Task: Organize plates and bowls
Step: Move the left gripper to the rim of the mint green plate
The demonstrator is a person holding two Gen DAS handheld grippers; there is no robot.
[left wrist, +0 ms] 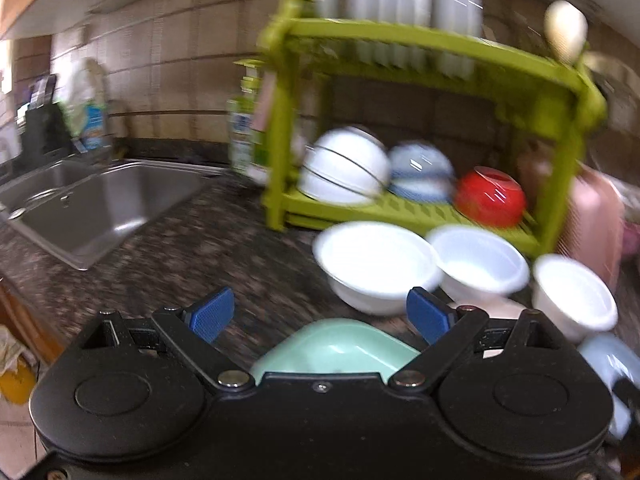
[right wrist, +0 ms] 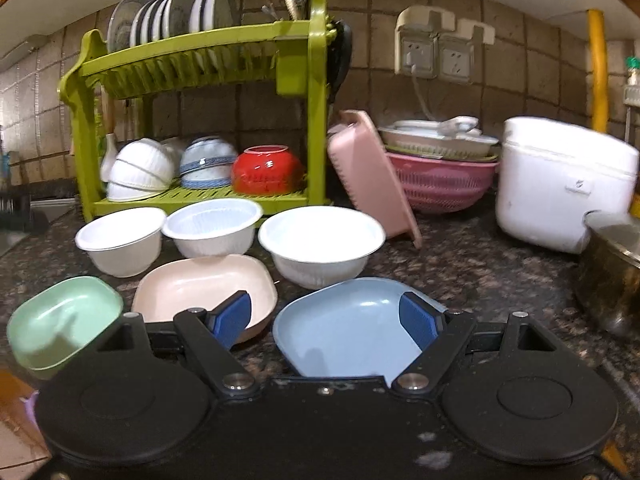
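A green two-tier dish rack (right wrist: pixel 316 92) stands against the tiled wall, with plates (right wrist: pixel 176 12) upright on top and upturned bowls, one red (right wrist: pixel 266 170), below. Three white bowls (right wrist: pixel 322 240) (right wrist: pixel 212 224) (right wrist: pixel 120 240) sit in a row before it. Nearer lie a pink dish (right wrist: pixel 192 288), a blue dish (right wrist: pixel 344 324) and a mint dish (right wrist: pixel 60 320). My right gripper (right wrist: pixel 324 320) is open, low over the blue dish's near side. My left gripper (left wrist: pixel 320 316) is open above the mint dish (left wrist: pixel 336 348), with the white bowls (left wrist: pixel 372 264) just beyond.
A steel sink (left wrist: pixel 100 208) lies left of the rack, with bottles (left wrist: pixel 244 136) beside it. Right of the rack lean a pink board (right wrist: pixel 372 176), a pink colander (right wrist: pixel 444 180) holding dishes, a white rice cooker (right wrist: pixel 560 184) and a metal pot (right wrist: pixel 612 264). Dark granite counter (right wrist: pixel 480 272) shows between.
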